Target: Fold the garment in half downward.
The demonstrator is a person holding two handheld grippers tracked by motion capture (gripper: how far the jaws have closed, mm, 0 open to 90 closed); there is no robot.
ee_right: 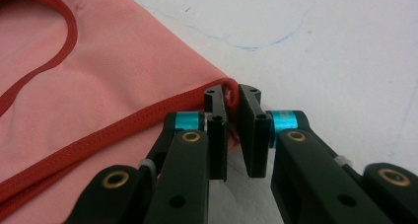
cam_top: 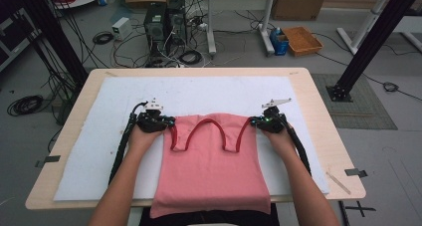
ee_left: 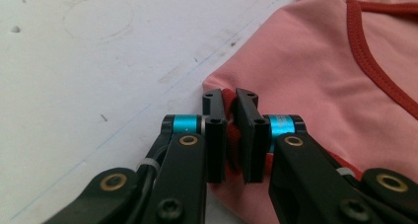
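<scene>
A pink sleeveless top [cam_top: 211,161] with red trim lies flat on the white mat [cam_top: 124,101], its hem hanging over the table's near edge. My left gripper [cam_top: 171,121] is at the top's left shoulder strap. In the left gripper view the jaws [ee_left: 230,100] are shut on the strap's end, with pink cloth [ee_left: 305,76] and its red edging pinched between the pads. My right gripper [cam_top: 252,121] is at the right shoulder strap. In the right gripper view it [ee_right: 231,98] is shut on that corner of the top [ee_right: 113,71].
The mat covers most of a light wooden table [cam_top: 318,116]. A thin stick [cam_top: 338,182] lies near the table's front right corner. Beyond the far edge the floor holds computer towers [cam_top: 164,24], tangled cables and an orange tray [cam_top: 302,40]. Black frame posts stand at both sides.
</scene>
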